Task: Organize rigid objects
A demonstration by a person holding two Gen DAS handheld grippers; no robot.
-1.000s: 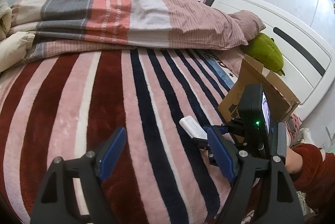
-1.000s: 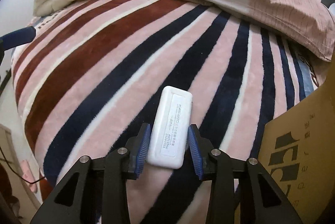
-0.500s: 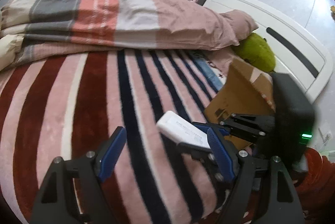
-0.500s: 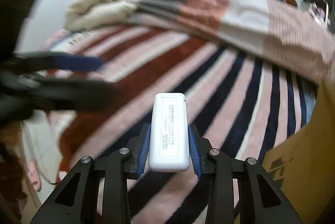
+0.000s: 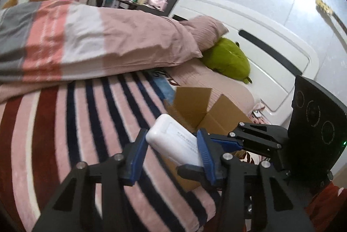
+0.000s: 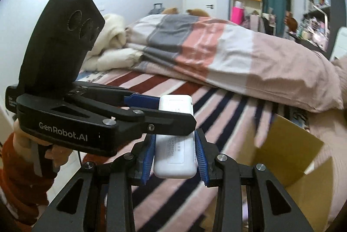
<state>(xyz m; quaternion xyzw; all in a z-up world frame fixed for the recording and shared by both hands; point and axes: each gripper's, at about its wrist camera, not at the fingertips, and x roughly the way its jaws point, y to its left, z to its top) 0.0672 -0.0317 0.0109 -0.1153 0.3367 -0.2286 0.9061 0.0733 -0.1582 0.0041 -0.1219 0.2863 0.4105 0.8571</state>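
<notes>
As I read it, step in hand: a mid-air handover of the white case (image 5: 173, 143) from my right side to my left, above the striped blanket (image 5: 76, 123) on the bed.
Left hand-held gripper (image 5: 171, 138): drawn in to the width of the case, with a blue pad against each long side as far as I can see. In the right wrist view it comes in from 9 o'clock and takes the far end of the case crosswise.
White case: off the bed and held in the air between the two tools, lying tilted across the left jaws with its rounded end toward 11 o'clock. The printed label faces up.
Right hand-held gripper (image 6: 174, 145): closed on the near end of the case, a ribbed pad on either side. I see no real slack there.
Cardboard box (image 6: 288, 149): open, flaps up, standing on the bed at 4 o'clock in the right view and at 1 o'clock beyond the left fingers. I cannot see whether anything lies in it.
Next move, my judgement: let the right jaws open only once the left hold is sure, draw the right tool straight back, then carry the case to wherever it belongs.
Risk: the plastic looks smooth, and a hold so near its end could let it pivot or slip.
</notes>
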